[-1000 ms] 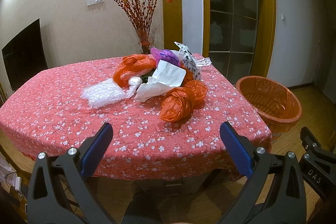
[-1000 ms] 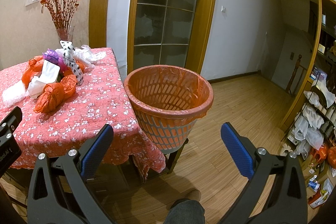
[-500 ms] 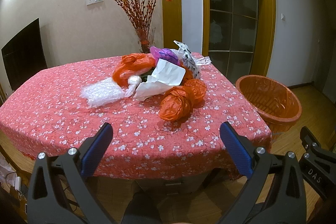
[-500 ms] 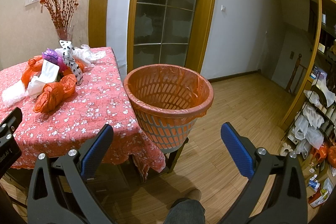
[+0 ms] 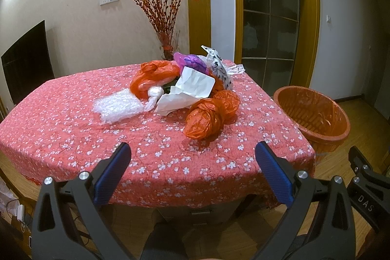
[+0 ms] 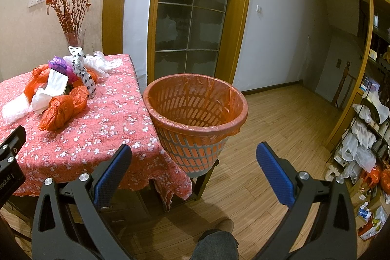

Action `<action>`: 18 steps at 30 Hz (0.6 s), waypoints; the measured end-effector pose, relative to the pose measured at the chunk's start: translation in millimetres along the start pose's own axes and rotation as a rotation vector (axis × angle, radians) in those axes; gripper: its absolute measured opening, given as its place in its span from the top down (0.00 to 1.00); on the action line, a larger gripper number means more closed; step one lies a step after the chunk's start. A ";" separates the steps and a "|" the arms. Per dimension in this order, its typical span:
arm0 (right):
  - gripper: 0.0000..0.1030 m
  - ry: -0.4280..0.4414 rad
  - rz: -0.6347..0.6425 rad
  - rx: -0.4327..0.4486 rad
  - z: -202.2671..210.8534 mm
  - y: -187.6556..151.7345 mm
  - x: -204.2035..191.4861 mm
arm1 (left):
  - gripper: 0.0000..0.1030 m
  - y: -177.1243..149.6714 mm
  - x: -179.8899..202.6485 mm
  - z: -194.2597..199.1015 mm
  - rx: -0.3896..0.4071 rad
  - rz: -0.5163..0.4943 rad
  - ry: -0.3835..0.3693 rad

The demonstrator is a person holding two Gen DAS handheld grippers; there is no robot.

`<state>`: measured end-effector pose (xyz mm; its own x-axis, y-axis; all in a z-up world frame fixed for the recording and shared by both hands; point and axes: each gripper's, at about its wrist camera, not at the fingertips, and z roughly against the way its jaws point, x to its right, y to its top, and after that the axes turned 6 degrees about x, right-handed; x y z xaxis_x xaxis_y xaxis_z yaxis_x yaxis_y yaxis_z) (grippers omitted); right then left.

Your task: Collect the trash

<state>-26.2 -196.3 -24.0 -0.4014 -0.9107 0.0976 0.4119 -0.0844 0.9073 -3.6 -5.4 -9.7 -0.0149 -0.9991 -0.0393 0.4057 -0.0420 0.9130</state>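
Note:
A heap of trash lies on the red flowered tablecloth [image 5: 73,133]: a knotted orange bag [image 5: 210,115] nearest me, crumpled white paper [image 5: 187,91], clear bubble wrap [image 5: 118,107], another orange bag [image 5: 153,76], a purple bag [image 5: 191,61] and a spotted wrapper [image 5: 220,71]. My left gripper [image 5: 192,157] hangs open before the table's near edge, well short of the heap. An orange-lined basket bin [image 6: 195,111] stands on a stool beside the table's right end. My right gripper [image 6: 193,158] is open in front of the bin, holding nothing.
A glass vase of red branches [image 5: 168,40] stands at the table's far edge. A dark screen [image 5: 26,60] leans on the left wall. A cluttered rack with bags [image 6: 365,135] lines the right wall. Wooden floor [image 6: 280,128] spreads right of the bin. A person's knee [image 6: 214,245] shows below.
The left gripper has drifted slightly up and toward the table. The right view is almost unchanged, and both grippers stayed open.

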 end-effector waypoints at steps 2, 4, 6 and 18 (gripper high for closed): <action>0.02 0.000 -0.001 0.000 0.0 0.0 0.1 | 0.04 -0.1 0.1 0.0 0.000 0.000 0.000; 0.02 0.000 -0.001 -0.001 -0.1 -0.1 0.2 | 0.04 -0.9 0.6 0.2 -0.001 0.000 0.000; 0.02 0.001 -0.001 -0.001 -0.1 -0.1 0.2 | 0.04 -0.5 0.3 -0.3 -0.001 0.000 -0.001; 0.02 0.001 -0.001 -0.003 -1.4 -0.5 0.2 | 0.04 -1.0 1.9 -3.1 -0.012 0.001 -0.004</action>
<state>-25.4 -197.0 -25.1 -0.4008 -0.9110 0.0966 0.4142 -0.0861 0.9061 -1.2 -7.3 -12.0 -0.0184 -0.9992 -0.0369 0.4162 -0.0412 0.9083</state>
